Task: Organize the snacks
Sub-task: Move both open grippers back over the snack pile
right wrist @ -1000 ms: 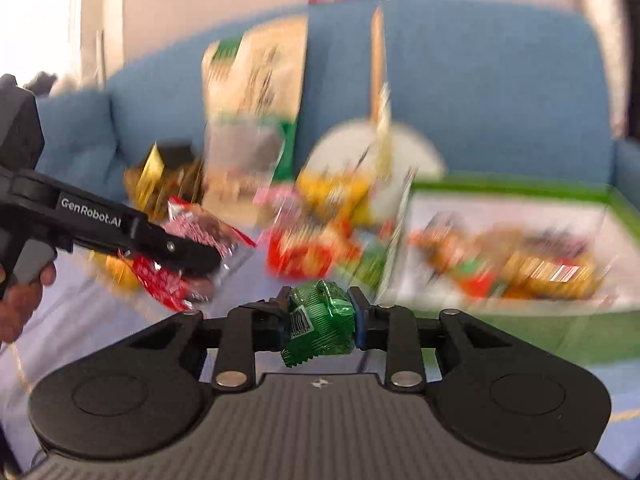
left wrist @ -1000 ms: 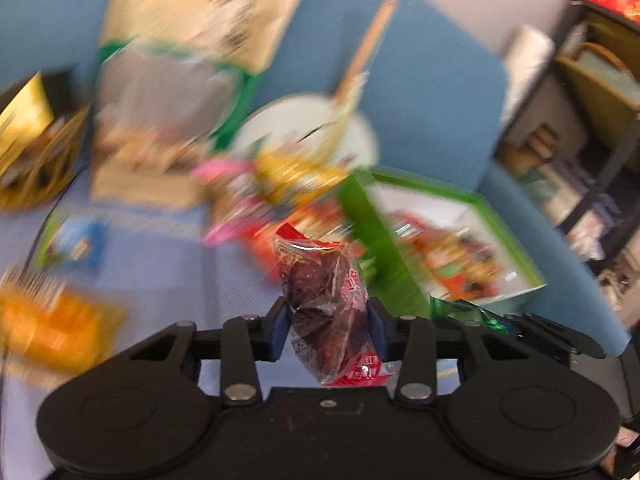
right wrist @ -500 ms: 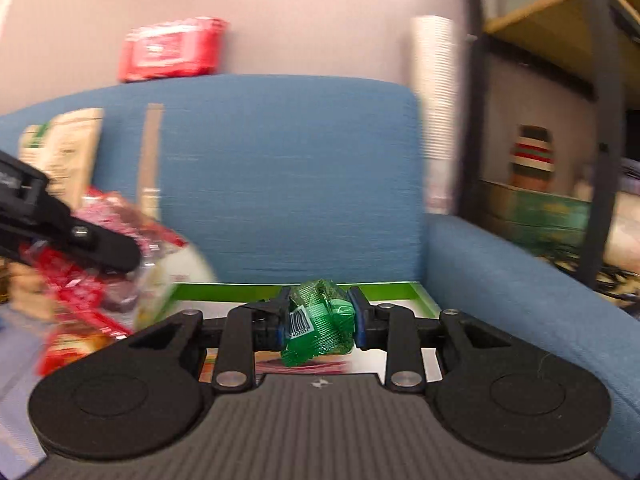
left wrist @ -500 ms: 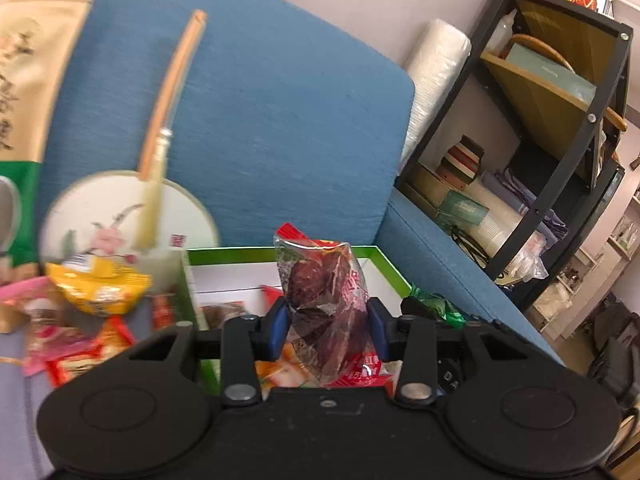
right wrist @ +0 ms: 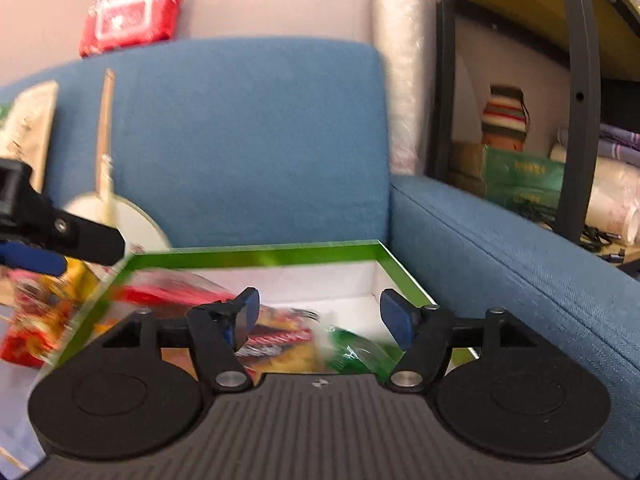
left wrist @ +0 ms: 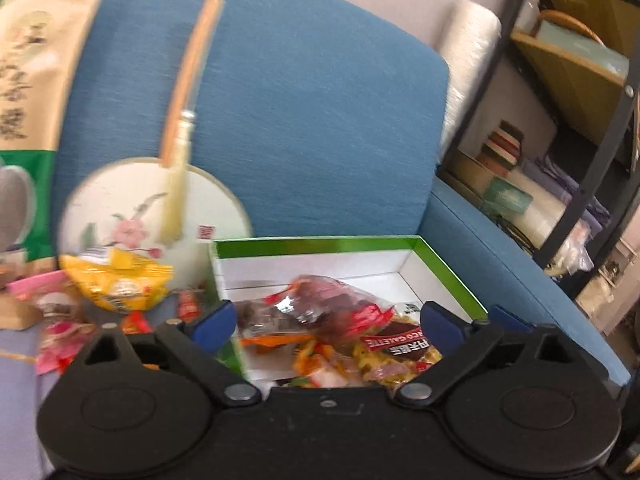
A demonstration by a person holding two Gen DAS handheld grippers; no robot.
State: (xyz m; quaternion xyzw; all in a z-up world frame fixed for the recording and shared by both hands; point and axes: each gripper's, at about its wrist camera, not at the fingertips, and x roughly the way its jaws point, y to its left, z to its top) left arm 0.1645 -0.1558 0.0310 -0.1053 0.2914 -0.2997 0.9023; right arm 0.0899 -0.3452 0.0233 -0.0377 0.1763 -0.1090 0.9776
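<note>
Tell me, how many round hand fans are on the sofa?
1. The round fan leans against the blue sofa back, left of the green box. Others may be hidden outside the view.

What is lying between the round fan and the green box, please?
Left wrist view: a yellow snack bag and small red packets lie between the round fan and the green box.

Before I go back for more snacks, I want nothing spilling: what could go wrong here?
The red date packet lies atop the heap in the green box, between the left gripper jaws as they open; pulling back could snag it out. The green candy, blurred, is between the right gripper jaws, also opening, near the box's front and may tumble out.
</note>
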